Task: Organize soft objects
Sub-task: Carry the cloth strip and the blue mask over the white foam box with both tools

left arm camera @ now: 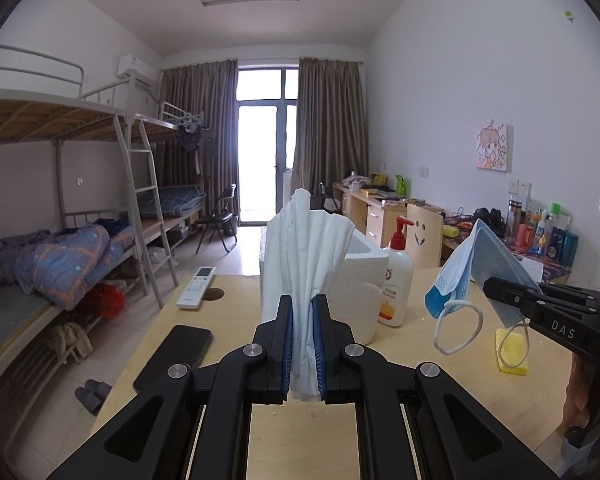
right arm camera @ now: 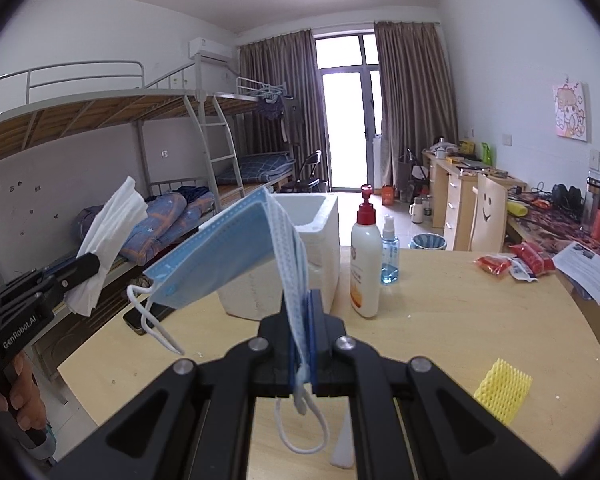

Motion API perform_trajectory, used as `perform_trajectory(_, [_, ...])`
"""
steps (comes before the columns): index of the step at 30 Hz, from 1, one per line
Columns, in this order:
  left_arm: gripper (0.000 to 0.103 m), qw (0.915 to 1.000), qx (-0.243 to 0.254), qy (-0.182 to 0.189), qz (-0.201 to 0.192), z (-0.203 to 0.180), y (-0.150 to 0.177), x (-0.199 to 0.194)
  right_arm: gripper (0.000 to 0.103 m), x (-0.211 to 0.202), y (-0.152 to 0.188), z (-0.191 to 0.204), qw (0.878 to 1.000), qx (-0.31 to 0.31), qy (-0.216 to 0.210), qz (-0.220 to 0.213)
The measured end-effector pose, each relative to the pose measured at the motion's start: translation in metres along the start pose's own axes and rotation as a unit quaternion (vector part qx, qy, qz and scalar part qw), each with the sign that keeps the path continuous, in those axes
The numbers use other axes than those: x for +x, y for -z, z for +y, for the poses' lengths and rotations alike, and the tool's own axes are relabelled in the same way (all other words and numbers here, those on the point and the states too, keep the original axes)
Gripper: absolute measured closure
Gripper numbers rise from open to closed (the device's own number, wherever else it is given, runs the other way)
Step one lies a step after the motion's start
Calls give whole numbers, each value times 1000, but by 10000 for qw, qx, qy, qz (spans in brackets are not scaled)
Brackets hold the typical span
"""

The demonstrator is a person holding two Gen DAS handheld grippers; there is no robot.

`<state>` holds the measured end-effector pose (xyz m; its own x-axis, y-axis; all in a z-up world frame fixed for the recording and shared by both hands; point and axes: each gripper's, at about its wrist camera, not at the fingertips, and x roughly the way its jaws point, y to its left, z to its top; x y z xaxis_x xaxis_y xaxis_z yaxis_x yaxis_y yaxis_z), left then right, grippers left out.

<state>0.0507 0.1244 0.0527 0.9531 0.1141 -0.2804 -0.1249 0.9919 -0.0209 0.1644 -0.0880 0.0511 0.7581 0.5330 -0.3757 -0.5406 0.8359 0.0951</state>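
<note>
My left gripper (left arm camera: 302, 306) is shut on a crumpled white tissue (left arm camera: 308, 248) that stands up between its blue pads above the wooden table (left arm camera: 236, 308). From the right wrist view the same tissue (right arm camera: 108, 236) juts out of that left gripper (right arm camera: 90, 266) at the left edge. My right gripper (right arm camera: 305, 300) is shut on a blue face mask (right arm camera: 224, 256) whose white ear loops dangle. The mask (left arm camera: 476, 268) hangs from the right gripper (left arm camera: 496, 290) at the right of the left wrist view. A white foam box (right arm camera: 320, 224) stands open-topped just beyond both grippers.
A lotion pump bottle (right arm camera: 365, 264) and a blue spray bottle (right arm camera: 389, 256) stand right of the box. A yellow foam net (right arm camera: 502, 394), red snack packets (right arm camera: 512, 264), a phone (left arm camera: 176, 354) and a remote (left arm camera: 196, 288) lie on the table. Bunk beds line the left wall.
</note>
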Motion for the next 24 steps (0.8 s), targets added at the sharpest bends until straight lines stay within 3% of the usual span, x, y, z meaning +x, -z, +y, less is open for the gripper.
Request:
perform_trajectory(11, [93,9997,-44,205,89,3,-11,13,95,2,-6,4,10000,-8,37,28])
perform_trajectory(24, [93,9997,-5,230,110,5,-36,42,95,23,-40,12,9997,-207,134,8])
